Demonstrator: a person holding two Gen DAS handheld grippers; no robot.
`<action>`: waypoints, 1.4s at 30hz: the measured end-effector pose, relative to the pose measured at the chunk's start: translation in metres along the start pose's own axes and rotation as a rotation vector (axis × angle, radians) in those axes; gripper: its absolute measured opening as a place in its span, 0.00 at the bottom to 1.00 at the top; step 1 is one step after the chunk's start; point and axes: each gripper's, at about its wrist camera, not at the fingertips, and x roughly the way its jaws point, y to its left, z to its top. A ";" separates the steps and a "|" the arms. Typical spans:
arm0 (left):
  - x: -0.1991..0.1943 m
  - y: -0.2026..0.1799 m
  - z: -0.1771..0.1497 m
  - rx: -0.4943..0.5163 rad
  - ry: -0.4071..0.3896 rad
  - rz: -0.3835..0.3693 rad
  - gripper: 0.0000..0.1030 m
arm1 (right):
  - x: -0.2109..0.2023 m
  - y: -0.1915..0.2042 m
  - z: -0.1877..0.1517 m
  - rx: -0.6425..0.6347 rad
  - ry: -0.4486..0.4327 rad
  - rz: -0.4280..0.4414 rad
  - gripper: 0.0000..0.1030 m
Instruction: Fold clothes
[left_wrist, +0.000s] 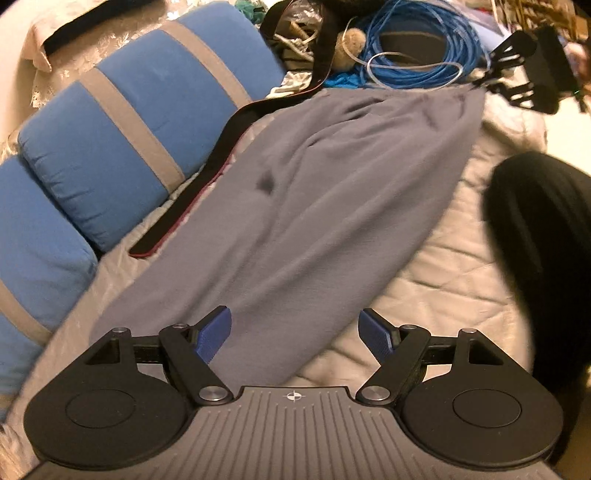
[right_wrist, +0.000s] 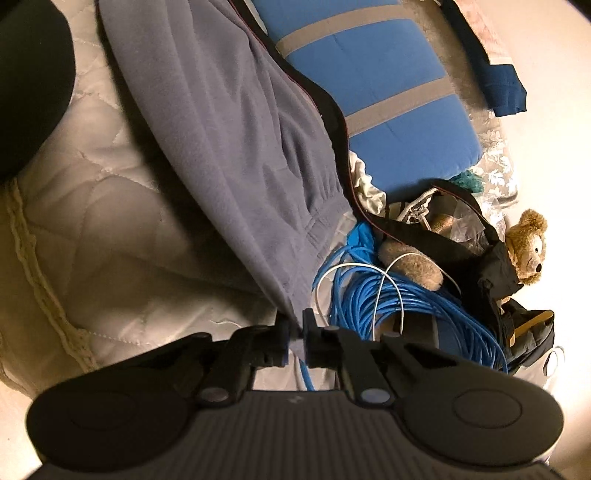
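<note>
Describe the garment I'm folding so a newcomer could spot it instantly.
Start at the white quilted mattress. Lying along it beside the blue pillows with grey stripes is a long grey fleece garment, its gathered end pinched in the right tongs. It is the only plain grey cloth; the neighbouring strip is black with red trim.

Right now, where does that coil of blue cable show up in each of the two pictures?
Left wrist view: blue cable coil at top centre-right, beyond the grey trousers.
Right wrist view: coil at lower right, beside the trousers' waistband.
Shared landmark: the blue cushion with grey stripes.
</note>
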 end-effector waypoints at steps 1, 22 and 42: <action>0.005 0.007 0.002 0.022 0.005 0.018 0.64 | 0.000 -0.001 0.000 0.002 0.000 0.000 0.09; -0.010 0.057 -0.029 0.022 0.071 -0.103 0.03 | 0.003 -0.005 0.001 0.009 0.019 0.020 0.10; -0.077 -0.036 -0.096 0.013 0.176 -0.002 0.03 | 0.007 0.000 0.000 0.001 0.048 0.012 0.10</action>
